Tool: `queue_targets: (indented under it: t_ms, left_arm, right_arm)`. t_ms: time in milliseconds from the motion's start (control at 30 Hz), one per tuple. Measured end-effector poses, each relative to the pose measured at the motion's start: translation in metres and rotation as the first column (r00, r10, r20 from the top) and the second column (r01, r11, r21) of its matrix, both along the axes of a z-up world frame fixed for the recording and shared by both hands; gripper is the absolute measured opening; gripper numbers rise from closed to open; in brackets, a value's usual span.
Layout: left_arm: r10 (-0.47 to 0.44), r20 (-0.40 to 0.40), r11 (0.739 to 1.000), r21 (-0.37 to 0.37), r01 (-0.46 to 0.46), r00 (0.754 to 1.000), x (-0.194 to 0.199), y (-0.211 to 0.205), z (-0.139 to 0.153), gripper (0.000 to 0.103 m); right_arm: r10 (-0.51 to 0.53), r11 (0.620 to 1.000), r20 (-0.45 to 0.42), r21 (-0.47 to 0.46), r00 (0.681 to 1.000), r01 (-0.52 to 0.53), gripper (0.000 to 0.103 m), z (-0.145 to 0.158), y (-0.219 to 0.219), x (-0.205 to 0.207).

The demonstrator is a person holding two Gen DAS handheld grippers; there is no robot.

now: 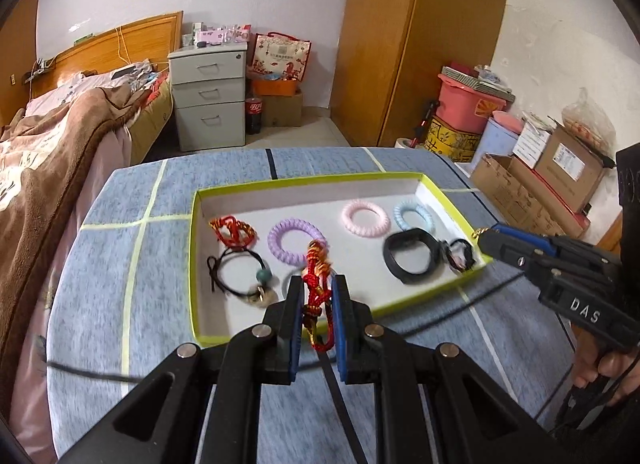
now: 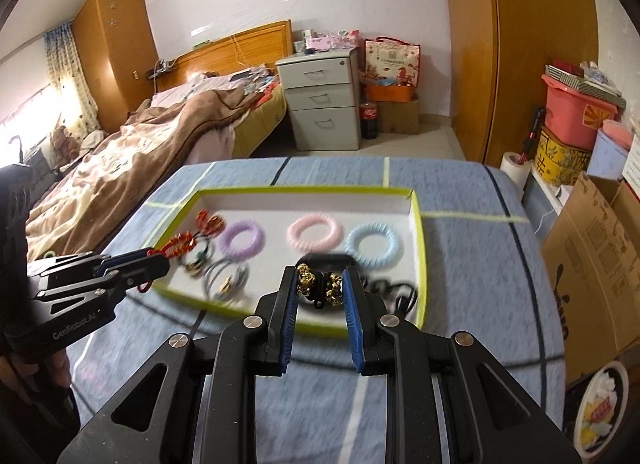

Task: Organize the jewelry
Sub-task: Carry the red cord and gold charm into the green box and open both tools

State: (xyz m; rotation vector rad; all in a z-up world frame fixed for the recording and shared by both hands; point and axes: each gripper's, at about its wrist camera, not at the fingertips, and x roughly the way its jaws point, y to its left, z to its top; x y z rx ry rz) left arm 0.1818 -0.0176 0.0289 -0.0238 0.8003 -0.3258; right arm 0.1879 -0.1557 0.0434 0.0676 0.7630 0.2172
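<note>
Nearest to us, left gripper (image 1: 316,296): we see its two blue-padded fingers (image 1: 343,328) closed narrow on a red and gold braided bracelet (image 1: 318,288), held above the tray's near edge; the cord sticks up past the fingertips.
Near right, right gripper (image 2: 320,288): we see it pinching a black cord bracelet with gold beads (image 2: 320,286) between its pads, over the near right part of the tray; in the left wrist view only a bit of gold chain shows at its tip.
Tray (image 1: 394,175): a shallow white box lid with a lime-green rim, lying on the blue checked tablecloth (image 1: 112,264).
Near left of tray: a black elastic hair tie with a teal bead (image 1: 240,276).
Near right of tray: a black wristband (image 1: 412,256), and just right of it a small dark hair tie (image 1: 460,254) by the rim.
Middle of tray: a purple spiral hair tie (image 1: 296,242).
Far left of tray: a second red and gold braided bracelet (image 1: 232,230).
Far right of tray: a pink spiral hair tie (image 1: 366,218), and right of it a light blue spiral hair tie (image 1: 414,216), the two apart.
Beyond the table: a bed with a brown blanket (image 1: 60,136) on the left and a grey drawer cabinet (image 1: 208,96) by the far wall.
</note>
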Motion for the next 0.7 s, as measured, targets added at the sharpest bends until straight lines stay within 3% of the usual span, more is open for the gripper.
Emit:
queue_targets:
  t_ms: [700]
  left_arm:
    - [0.049, -0.075, 0.999, -0.001, -0.049, 0.996, 0.062, 0.001, -0.028, 0.014]
  right_arm:
    - [-0.016, 0.999, -0.110, -0.049, 0.994, 0.011, 0.023, -0.040, -0.006, 0.090]
